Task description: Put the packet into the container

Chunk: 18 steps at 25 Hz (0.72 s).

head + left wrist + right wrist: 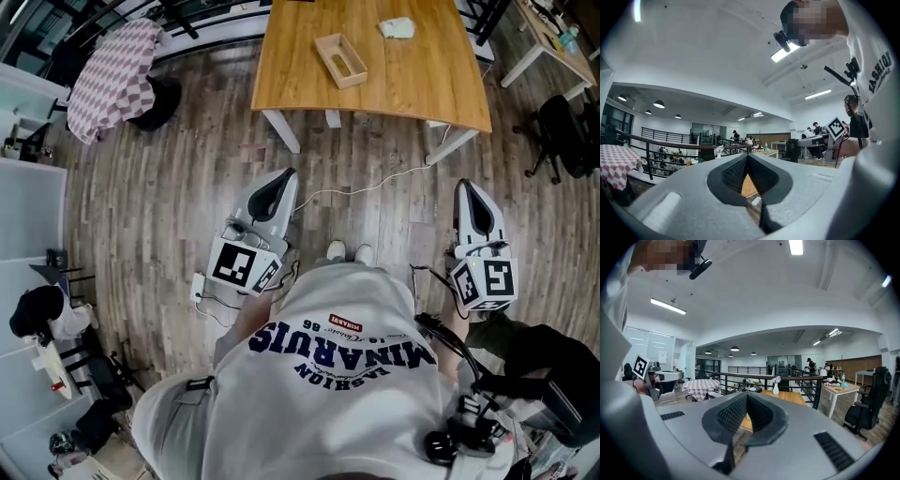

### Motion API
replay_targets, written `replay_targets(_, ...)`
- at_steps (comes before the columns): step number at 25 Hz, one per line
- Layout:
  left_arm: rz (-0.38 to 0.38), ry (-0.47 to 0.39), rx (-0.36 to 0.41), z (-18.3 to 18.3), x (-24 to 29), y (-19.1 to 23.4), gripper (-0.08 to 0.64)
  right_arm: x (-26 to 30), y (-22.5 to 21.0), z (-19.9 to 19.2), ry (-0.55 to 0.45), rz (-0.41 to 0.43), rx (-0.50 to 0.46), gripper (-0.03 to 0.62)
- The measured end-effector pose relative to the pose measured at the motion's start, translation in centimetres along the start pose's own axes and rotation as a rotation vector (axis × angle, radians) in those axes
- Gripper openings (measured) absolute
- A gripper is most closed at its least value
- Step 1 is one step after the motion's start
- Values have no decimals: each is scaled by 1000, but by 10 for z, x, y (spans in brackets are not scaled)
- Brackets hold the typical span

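The room is an open office with a plank floor; a wooden table (412, 84) stands well ahead of both claws. On it, the container (340, 60), an open wooden box, lies ahead of the left claw (289, 174) and slightly to its right. The packet (397, 28), small and white, lies beyond the container and apart from it, ahead of the right claw (465, 186) and to its left.

Both claws are clenched tip to tip on nothing and are held level beside the person's torso (337, 375).

We judge the task to be at the approach step, with no grasp begun. The next move calls for carrying a claw forward over the table, releasing its jaws and setting them astride the packet.

The torso hides the floor below the claws. The table's far edge is cut off. Neither gripper view shows the packet or container, and we cannot read the packet's print.
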<state>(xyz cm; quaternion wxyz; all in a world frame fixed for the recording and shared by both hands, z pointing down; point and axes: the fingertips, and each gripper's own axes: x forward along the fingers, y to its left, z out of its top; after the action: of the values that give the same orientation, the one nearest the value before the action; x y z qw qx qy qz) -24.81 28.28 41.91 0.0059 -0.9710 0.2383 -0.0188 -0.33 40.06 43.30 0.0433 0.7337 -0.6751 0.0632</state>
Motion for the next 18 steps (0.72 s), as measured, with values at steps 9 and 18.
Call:
replay_targets(9, -52, -63, 27, 12, -26, 10, 2, -9, 46, 3, -30, -29, -19, 5)
replay_targets(18, -92, -92, 29, 16, -11, 14, 2, 3, 63, 11, -25, -13, -4, 6)
